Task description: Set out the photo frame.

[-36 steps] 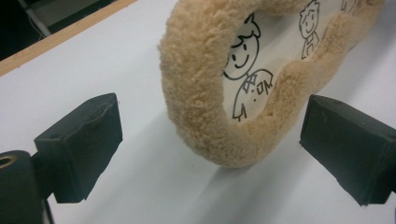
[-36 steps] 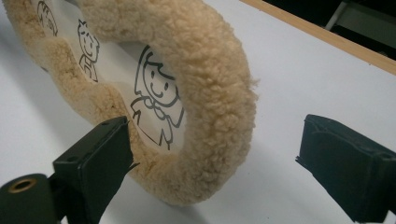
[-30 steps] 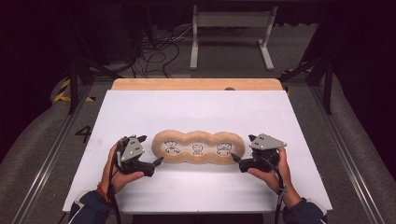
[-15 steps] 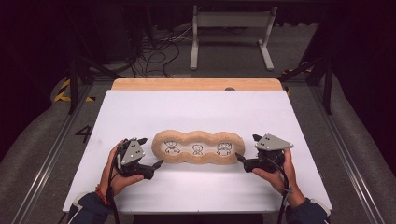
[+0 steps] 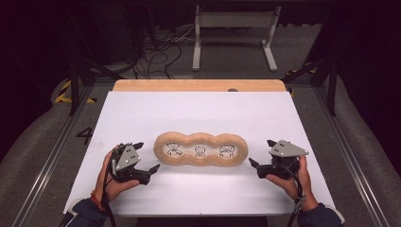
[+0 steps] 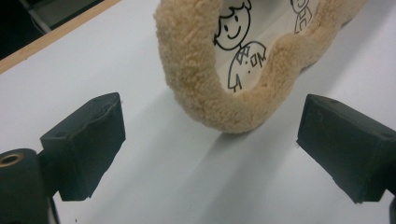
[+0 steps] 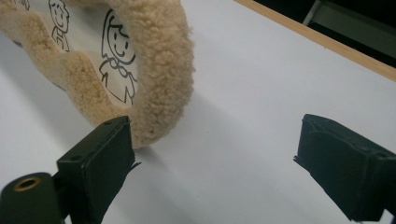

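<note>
A tan fleecy three-lobed frame point(image 5: 200, 149) with three cartoon figures drawn inside lies flat at the middle of the white table point(image 5: 198, 111). My left gripper point(image 5: 145, 157) is open just off its left end, a small gap from the plush rim. In the left gripper view the frame's rounded end point(image 6: 233, 70) lies ahead between the wide-apart jaws of my left gripper point(image 6: 210, 149). My right gripper point(image 5: 263, 152) is open a short way off the frame's right end. In the right gripper view the frame point(image 7: 149, 79) sits ahead at the left, above the left jaw of my right gripper point(image 7: 215, 163).
A wooden strip point(image 5: 198, 85) runs along the table's far edge. Beyond it are cables point(image 5: 161, 49) and a white metal stand point(image 5: 234, 33) on the dark floor. Metal rails point(image 5: 45, 161) flank the table on both sides.
Both grippers have drawn slightly away from the frame's ends, the right one more, moving right and toward the person. The frame has stayed where it was.
</note>
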`<state>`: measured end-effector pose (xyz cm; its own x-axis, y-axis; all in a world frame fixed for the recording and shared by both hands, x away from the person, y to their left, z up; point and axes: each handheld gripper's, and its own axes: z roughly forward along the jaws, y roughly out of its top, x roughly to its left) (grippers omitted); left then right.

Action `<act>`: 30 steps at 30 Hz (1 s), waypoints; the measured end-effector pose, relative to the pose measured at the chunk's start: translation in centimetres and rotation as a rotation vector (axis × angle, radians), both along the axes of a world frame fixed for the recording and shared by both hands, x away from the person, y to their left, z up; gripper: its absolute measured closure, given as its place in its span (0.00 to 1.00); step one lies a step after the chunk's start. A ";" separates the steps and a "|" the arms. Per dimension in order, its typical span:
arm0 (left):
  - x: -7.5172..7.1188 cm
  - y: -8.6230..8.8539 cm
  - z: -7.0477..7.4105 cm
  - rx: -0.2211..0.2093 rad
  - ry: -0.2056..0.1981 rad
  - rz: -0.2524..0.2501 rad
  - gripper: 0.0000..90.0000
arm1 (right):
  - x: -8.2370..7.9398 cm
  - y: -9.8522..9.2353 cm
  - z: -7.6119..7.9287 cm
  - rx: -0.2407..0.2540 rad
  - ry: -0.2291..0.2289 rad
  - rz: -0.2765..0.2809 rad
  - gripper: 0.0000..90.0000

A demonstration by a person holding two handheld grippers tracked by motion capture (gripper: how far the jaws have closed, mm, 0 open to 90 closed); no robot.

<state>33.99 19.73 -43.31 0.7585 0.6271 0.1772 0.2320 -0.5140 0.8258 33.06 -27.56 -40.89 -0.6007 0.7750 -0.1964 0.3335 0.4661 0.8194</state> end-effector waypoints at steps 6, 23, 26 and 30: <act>0.0 0.6 -0.4 -0.001 0.005 -0.003 0.09 | -0.5 -0.6 -0.3 -0.022 -0.001 -0.010 0.12; -1.0 3.4 -1.4 0.002 0.033 0.042 0.09 | -2.1 -3.0 -1.6 -0.053 0.032 -0.049 0.12; -1.3 4.0 -1.5 -0.012 0.035 0.048 0.10 | -2.5 -3.5 -1.9 -0.040 0.028 -0.051 0.12; -1.7 4.4 -1.9 -0.010 0.046 0.046 0.10 | -3.1 -4.4 -2.3 -0.018 0.018 -0.065 0.12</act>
